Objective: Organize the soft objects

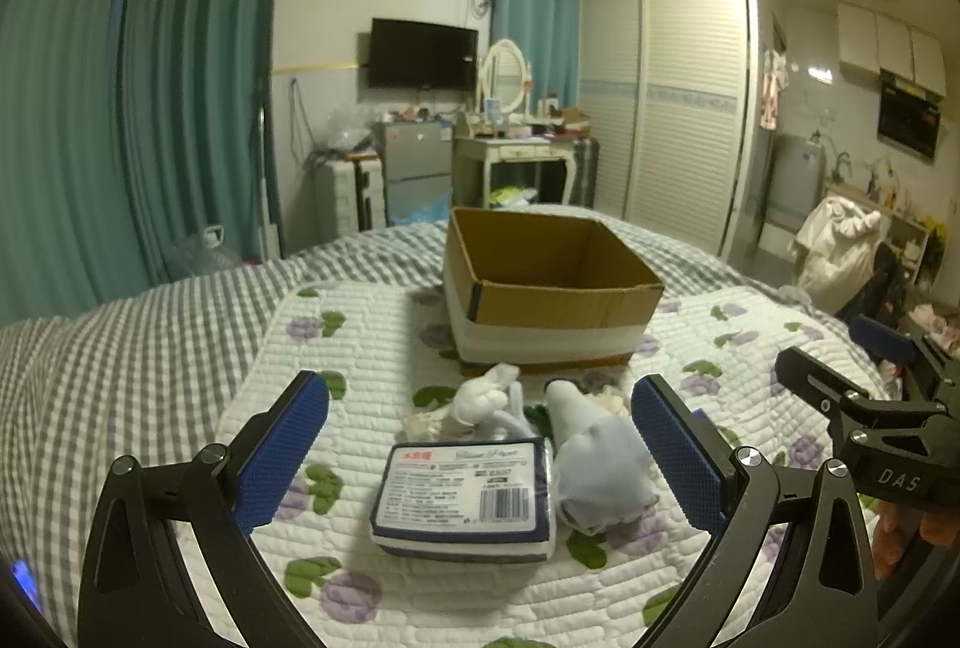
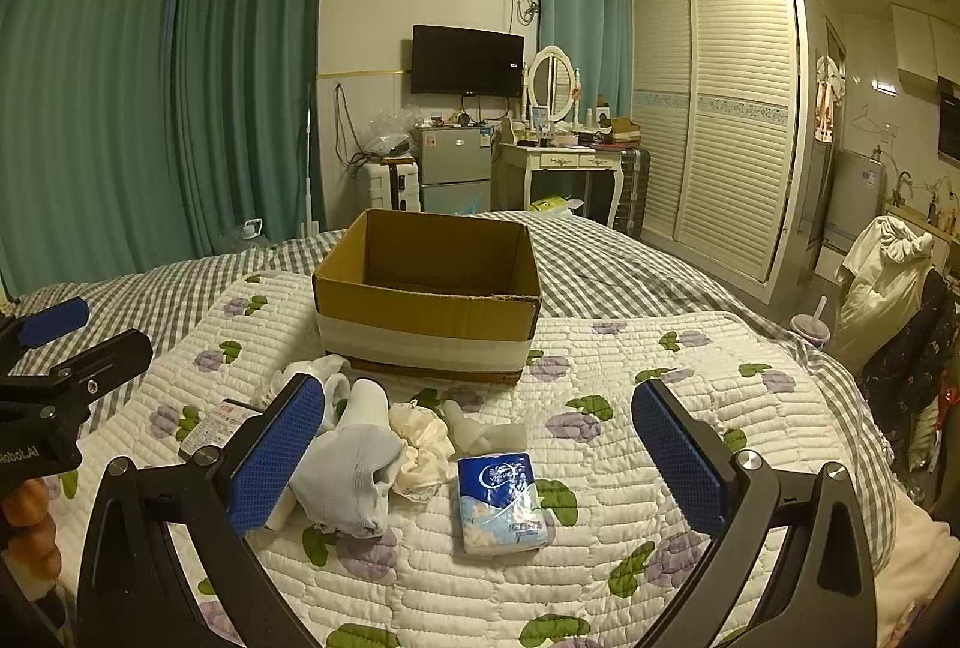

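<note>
An open, empty cardboard box point(image 1: 549, 288) point(image 2: 429, 297) stands on the floral quilt. In front of it lie soft items. A flat pack with a white label point(image 1: 465, 498) sits between my open left gripper's point(image 1: 480, 444) fingers. A pale blue-grey sock point(image 1: 600, 453) point(image 2: 351, 468) lies to its right, white fabric point(image 1: 486, 396) behind. In the right wrist view a blue tissue pack point(image 2: 501, 504) lies between my open right gripper's point(image 2: 480, 450) fingers, with a cream scrunchie point(image 2: 423, 453) and a small white item point(image 2: 480, 429) nearby. Both grippers hold nothing.
The floral quilt point(image 2: 690, 408) lies over a grey checked bedspread point(image 1: 120, 348). The right gripper's body point(image 1: 870, 408) shows at the left view's right edge. Beyond the bed stand a fridge point(image 2: 456, 168), dressing table point(image 2: 570, 162), wardrobe point(image 2: 720, 120) and teal curtains point(image 2: 120, 108).
</note>
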A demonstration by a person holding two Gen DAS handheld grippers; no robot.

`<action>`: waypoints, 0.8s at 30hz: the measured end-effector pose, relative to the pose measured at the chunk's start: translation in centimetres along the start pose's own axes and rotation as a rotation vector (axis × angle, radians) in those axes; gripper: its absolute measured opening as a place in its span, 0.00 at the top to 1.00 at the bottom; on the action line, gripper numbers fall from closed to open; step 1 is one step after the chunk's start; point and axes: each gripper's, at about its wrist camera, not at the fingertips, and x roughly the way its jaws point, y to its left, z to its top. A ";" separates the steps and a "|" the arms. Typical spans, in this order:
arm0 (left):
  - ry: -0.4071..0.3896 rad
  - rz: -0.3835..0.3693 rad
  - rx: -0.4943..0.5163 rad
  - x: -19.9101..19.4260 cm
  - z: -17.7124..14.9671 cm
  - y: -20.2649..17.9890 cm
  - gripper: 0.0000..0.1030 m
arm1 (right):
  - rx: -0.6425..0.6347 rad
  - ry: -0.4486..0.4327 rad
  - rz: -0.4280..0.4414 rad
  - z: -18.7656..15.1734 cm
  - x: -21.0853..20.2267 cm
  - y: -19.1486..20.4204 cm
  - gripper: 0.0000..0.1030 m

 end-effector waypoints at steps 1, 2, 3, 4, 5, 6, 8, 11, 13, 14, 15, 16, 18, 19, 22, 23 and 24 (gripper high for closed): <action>0.000 -0.001 0.000 0.0 0.0 0.0 0.00 | 0.000 0.001 0.000 0.0 0.0 0.0 0.00; 0.001 -0.002 0.000 0.0 0.0 0.0 0.00 | 0.001 0.002 0.000 -0.1 0.0 0.0 0.00; 0.002 -0.002 0.001 0.0 0.1 0.0 0.00 | 0.001 0.002 0.000 -0.1 0.0 0.0 0.00; 0.001 0.000 0.000 0.0 0.1 0.0 0.00 | 0.001 0.000 0.001 -0.1 0.0 0.0 0.00; 0.001 -0.001 0.001 0.0 0.1 0.0 0.00 | 0.000 0.000 0.001 -0.1 0.0 0.0 0.00; 0.002 -0.002 0.001 0.0 0.1 0.1 0.00 | 0.000 0.001 0.000 0.0 0.1 0.0 0.00; 0.002 -0.001 0.000 0.0 0.1 0.0 0.00 | 0.000 0.001 0.000 0.0 0.0 0.0 0.00; 0.003 0.000 0.000 0.0 0.1 0.1 0.00 | 0.000 0.001 0.000 0.0 0.0 0.0 0.00; 0.003 0.003 0.003 0.0 0.1 0.0 0.00 | 0.001 0.001 0.000 0.0 0.1 0.0 0.00; 0.002 0.005 0.002 0.0 0.1 0.0 0.00 | 0.001 0.001 0.000 -0.1 0.2 0.0 0.00; 0.002 0.003 0.003 0.0 0.1 0.0 0.00 | 0.001 0.002 -0.001 -0.1 0.2 0.0 0.00; 0.001 0.003 0.003 0.0 0.1 0.1 0.00 | 0.002 0.003 -0.001 -0.1 0.2 0.0 0.00; 0.002 0.004 0.003 0.0 0.1 0.1 0.00 | 0.003 0.004 0.000 -0.2 0.2 0.0 0.00; 0.002 0.003 0.003 0.0 0.1 0.1 0.00 | 0.003 0.005 -0.001 -0.2 0.2 0.0 0.00; 0.002 0.004 0.003 -0.1 0.1 0.0 0.00 | 0.005 0.006 0.000 -0.2 0.2 0.0 0.00; 0.002 0.004 0.003 -0.1 0.1 0.1 0.00 | 0.005 0.006 0.000 -0.2 0.2 -0.1 0.00; 0.001 0.004 0.003 -0.1 0.1 0.1 0.00 | 0.004 0.006 0.000 -0.2 0.2 -0.1 0.00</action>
